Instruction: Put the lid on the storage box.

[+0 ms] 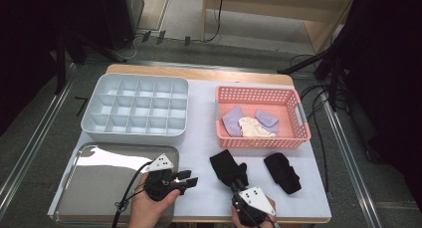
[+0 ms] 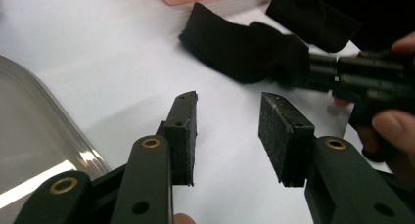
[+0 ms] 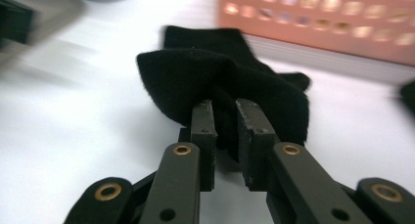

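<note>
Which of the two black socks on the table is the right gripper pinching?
The black sock nearer the tray: the right gripper has its fingers closed on its bunched edge. The other black sock lies free below the pink basket's right end.

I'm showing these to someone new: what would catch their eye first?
Probably the right gripper, shut on a black sock near the table's front edge. A second black sock lies to its right. Behind them a pink basket holds pale socks; the left gripper waits open beside a metal tray.
</note>
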`<state>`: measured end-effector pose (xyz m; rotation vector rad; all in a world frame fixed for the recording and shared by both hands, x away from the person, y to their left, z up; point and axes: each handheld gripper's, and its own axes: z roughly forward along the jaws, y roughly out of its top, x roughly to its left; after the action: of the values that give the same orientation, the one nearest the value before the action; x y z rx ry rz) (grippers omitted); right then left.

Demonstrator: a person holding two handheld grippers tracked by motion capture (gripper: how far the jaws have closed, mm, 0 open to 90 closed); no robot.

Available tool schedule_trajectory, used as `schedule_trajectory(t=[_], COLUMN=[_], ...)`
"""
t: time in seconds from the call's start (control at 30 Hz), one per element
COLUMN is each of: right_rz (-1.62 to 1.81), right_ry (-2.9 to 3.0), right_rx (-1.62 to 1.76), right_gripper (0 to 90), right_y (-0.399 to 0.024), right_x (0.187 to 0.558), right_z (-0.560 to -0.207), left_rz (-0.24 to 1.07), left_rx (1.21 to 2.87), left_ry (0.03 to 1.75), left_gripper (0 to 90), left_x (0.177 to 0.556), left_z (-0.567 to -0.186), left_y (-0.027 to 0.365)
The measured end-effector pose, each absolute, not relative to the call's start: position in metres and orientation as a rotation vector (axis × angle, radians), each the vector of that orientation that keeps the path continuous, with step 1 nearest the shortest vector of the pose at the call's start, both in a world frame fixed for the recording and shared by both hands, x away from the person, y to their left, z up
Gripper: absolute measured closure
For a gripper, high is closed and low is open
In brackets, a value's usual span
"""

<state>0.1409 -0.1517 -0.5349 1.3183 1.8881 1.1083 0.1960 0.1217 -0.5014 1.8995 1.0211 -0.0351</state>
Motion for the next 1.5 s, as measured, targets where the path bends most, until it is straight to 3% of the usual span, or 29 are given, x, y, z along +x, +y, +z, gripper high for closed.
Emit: schedule_trajectory(t=[0.27, 0.47, 0.53, 0.63, 0.73, 0.9, 1.0, 1.03, 1.5], right_rz=[1.010, 1.203, 1.230, 1.241, 1.162, 1.126, 1.159, 1.204, 1.589], right_ry=[1.780, 1.695, 1.698, 1.704, 1.710, 1.791, 1.831, 1.843, 2.090], right_rx=[1.492, 1.484, 1.495, 1.554, 1.579, 1.611, 1.611, 1.611, 1.111], right_gripper=[64.5, 65.4, 58.3, 40.1, 34.4, 47.4, 73.6, 76.1, 79.2], right_y=[-0.199, -0.207, -0.203, -0.194, -0.189, -0.189, -0.191, -0.194, -0.147], right_x=[0.152, 0.145, 0.149, 0.161, 0.173, 0.182, 0.182, 0.182, 0.148], right_z=[-0.530, -0.514, -0.513, -0.516, -0.523, -0.533, -0.532, -0.532, -0.503], left_rz=[-0.035, -0.035, -0.034, -0.030, -0.035, -0.033, -0.031, -0.030, -0.024], left_rx=[1.904, 1.904, 1.907, 1.908, 1.913, 1.906, 1.911, 1.909, 1.875], left_ry=[1.019, 1.021, 1.021, 1.020, 1.018, 1.021, 1.022, 1.021, 1.039], left_gripper=[59.0, 58.9, 58.8, 58.8, 58.8, 58.8, 58.8, 58.8, 58.5], left_x=[0.196, 0.196, 0.196, 0.196, 0.195, 0.195, 0.194, 0.193, 0.197], left_z=[-0.501, -0.501, -0.502, -0.502, -0.502, -0.503, -0.503, -0.503, -0.500], left_y=[0.120, 0.119, 0.119, 0.119, 0.118, 0.120, 0.119, 0.118, 0.128])
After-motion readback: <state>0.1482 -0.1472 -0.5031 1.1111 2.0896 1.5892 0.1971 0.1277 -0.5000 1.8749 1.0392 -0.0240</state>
